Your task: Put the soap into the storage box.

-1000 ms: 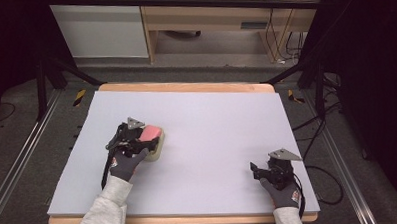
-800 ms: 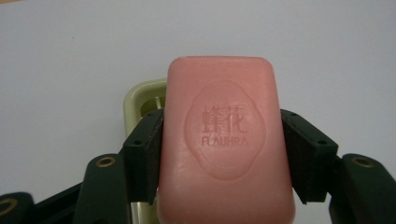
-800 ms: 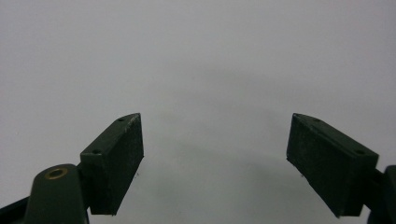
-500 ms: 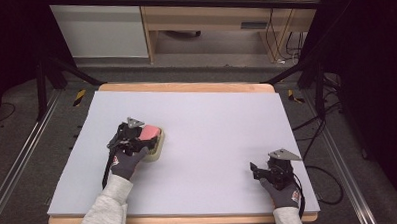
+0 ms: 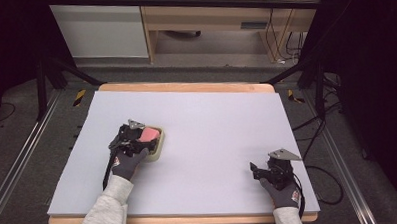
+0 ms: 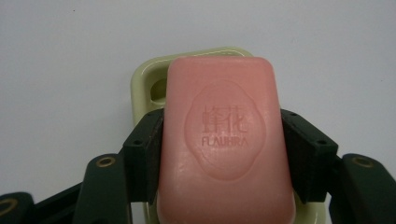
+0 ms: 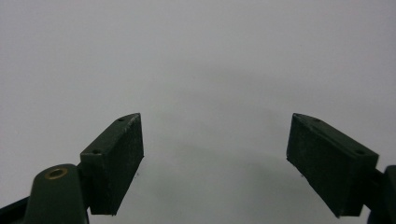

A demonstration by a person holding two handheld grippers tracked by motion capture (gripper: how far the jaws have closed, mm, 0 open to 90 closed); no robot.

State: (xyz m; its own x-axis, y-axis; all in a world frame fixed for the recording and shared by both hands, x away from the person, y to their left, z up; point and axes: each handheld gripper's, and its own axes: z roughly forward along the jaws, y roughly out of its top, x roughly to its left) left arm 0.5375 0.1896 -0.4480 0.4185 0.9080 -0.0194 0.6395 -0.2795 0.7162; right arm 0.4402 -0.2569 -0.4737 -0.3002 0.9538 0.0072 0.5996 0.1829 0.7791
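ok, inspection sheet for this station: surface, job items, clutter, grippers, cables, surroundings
surface: pale grey table top with a wooden edge, bare around the work.
job's things: pink soap bar stamped FLAUHRA, over a pale green soap dish at left of centre.
clutter: nothing seen.
grippers: left gripper shut on the soap bar's long sides; right gripper open, nothing between the jaws, low over the near right corner.
cables: black cable trails along the left forearm; another loops off the right edge.
surroundings: dark floor, black stand legs, wooden furniture and wall cables behind.
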